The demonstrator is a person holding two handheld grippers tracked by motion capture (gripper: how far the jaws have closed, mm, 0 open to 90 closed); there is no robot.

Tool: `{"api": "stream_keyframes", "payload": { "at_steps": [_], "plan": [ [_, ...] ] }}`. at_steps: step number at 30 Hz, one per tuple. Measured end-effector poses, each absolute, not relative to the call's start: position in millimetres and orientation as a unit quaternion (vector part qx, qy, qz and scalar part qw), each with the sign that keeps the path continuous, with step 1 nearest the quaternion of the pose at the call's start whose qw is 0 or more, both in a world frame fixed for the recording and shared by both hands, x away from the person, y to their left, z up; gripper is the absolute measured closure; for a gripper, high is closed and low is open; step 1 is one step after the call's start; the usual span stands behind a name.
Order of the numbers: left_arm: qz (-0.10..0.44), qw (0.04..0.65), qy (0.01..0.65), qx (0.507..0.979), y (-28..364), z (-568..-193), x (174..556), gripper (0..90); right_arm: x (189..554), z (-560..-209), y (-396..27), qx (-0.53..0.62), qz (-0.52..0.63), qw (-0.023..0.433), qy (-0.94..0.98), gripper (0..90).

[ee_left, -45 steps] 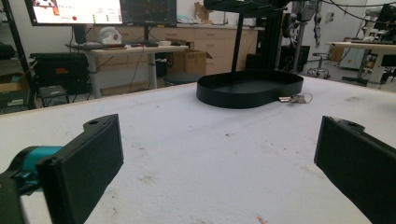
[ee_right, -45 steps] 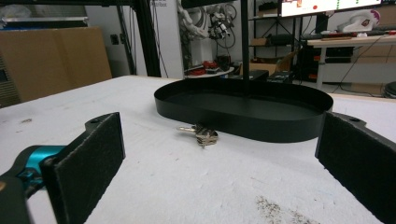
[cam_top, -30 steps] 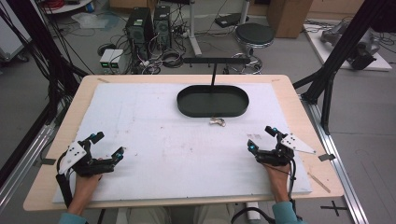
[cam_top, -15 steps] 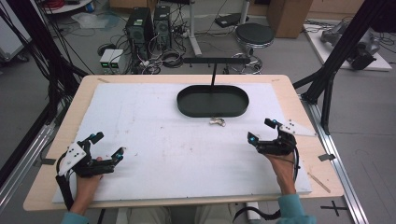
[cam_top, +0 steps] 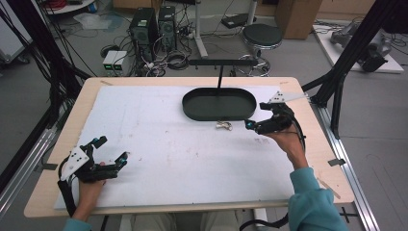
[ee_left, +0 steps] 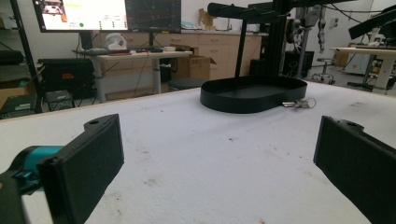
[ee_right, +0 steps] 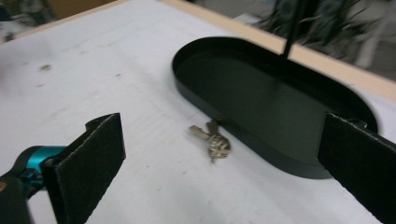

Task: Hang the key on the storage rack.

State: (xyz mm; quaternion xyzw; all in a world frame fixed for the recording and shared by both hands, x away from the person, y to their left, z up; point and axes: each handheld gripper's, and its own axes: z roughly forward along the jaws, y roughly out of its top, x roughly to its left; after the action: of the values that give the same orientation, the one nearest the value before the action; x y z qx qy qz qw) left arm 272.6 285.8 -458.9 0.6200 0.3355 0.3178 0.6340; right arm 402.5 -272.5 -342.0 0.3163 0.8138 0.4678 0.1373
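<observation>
On the desk point(cam_top: 159, 163), keys point(cam_top: 223, 125) lie just beside the black tray point(cam_top: 192, 103), near its front rim. Right claw point(cam_top: 254, 120) gapes wide near them; left claw point(cam_top: 111, 150) wide, well apart.

Left gripper point(cam_top: 111, 151): black body, grey three-cornered plate with dark dots on top, teal accents at the jaw bases, black cable looping back along the wrist. Jaws are flat black rectangular pads, a small hole at each top edge.

Right gripper point(cam_top: 254, 115): same black build, grey plate, teal accent, black cable.

Sleeve point(cam_top: 312, 202): teal, on the right arm.
</observation>
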Motion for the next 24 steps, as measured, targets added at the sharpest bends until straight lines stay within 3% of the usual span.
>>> {"api": "stream_keyframes", "payload": {
  "at_steps": [8, 24],
  "plan": [
    [0.318, 0.633, 0.334, 0.621, 286, -459, 273, 2.0, 433, -339, -249, 0.295, 0.398, 0.098, 0.863, 0.7],
    [0.320, 0.634, 0.334, 0.621, 285, -459, 273, 2.0, 458, -360, -216, 0.270, 0.297, 0.072, 0.913, 0.7]
  ]
}}
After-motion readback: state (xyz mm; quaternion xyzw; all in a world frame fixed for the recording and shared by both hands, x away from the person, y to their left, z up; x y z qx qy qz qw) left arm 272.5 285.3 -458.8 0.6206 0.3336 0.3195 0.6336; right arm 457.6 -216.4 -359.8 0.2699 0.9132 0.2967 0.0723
